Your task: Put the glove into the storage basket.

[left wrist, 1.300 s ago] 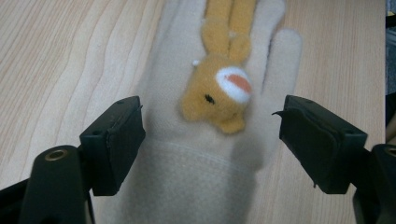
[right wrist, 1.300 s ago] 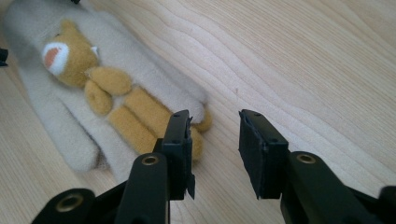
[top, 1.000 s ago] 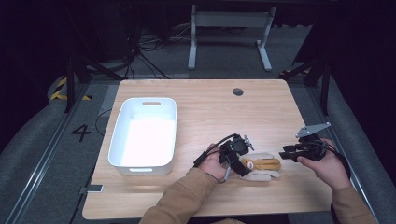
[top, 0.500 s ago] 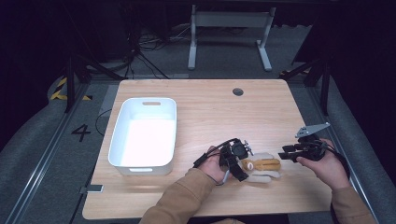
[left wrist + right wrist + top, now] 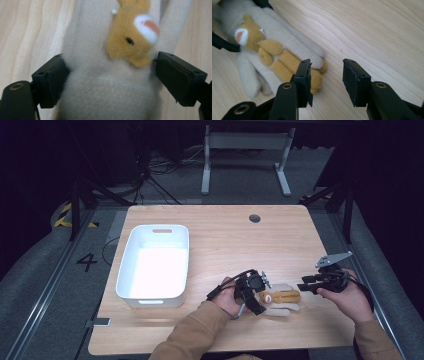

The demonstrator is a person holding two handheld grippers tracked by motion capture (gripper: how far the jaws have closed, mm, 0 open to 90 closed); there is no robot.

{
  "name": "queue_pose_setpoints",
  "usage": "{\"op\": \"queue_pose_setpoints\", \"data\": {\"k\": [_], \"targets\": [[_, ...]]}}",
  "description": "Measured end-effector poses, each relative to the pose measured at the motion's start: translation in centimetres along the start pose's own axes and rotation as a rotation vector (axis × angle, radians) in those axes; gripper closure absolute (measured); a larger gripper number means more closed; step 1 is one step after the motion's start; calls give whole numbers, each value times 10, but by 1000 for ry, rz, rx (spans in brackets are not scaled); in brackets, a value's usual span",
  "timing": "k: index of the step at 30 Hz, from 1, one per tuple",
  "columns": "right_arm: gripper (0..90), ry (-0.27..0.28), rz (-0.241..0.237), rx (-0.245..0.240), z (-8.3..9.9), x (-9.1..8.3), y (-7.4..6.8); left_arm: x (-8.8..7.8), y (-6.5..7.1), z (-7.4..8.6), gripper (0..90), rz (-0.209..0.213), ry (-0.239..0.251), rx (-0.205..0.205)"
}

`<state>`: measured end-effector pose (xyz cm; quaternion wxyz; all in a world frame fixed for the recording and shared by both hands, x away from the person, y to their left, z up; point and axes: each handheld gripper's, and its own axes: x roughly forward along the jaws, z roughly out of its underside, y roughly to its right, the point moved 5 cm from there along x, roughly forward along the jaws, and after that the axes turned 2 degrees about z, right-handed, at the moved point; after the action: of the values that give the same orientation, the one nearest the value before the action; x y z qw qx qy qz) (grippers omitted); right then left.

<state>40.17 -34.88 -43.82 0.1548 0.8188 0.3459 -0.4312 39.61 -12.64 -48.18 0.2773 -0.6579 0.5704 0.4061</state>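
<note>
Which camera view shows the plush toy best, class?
The right gripper view: the plush toy lies there nearly whole, face, arms and legs sharp on the table. The left gripper view shows its face and body close up and blurred, between the jaws. The high view shows it small, beside the left gripper.

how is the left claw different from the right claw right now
The left claw straddles the plush toy, its jaws at the toy's two sides; the right claw has bare table between its jaws. The left sits over the toy's head end, the right beside its feet. Both are hand-held with black jaws.
</note>
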Motion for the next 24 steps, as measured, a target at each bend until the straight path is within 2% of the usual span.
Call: {"op": "queue_pose_setpoints", "data": {"k": [1, 4, 7, 10, 15, 16, 17, 18, 24], "targets": [[582, 0, 2, -1, 0, 0, 0, -1, 1, -1, 148, -5, 6, 5], [578, 3, -7, 1, 0, 1, 0, 3, 2, 2, 144, -19, -32, 17], [577, 0, -12, -3, -1, 2, -2, 5, 0, 3, 129, 3, -23, 22], [576, 1, -14, -4, -1, 2, -2, 9, 0, 4, 117, 13, -35, 20], [575, -2, -16, -2, 0, 3, -2, 12, 1, 4, 79, 17, -36, 54], [575, -3, -18, -3, 0, 3, -2, 13, 1, 5, 60, 9, -45, 67], [575, -2, -18, -4, 0, 4, -2, 15, 2, 6, 34, -27, -75, 82], [574, -1, -19, -3, 0, 4, -2, 15, 2, 6, 0, -28, -73, 79], [573, -1, -20, -7, -1, 4, -3, 15, 1, 7, 5, -24, -64, 79]]}}
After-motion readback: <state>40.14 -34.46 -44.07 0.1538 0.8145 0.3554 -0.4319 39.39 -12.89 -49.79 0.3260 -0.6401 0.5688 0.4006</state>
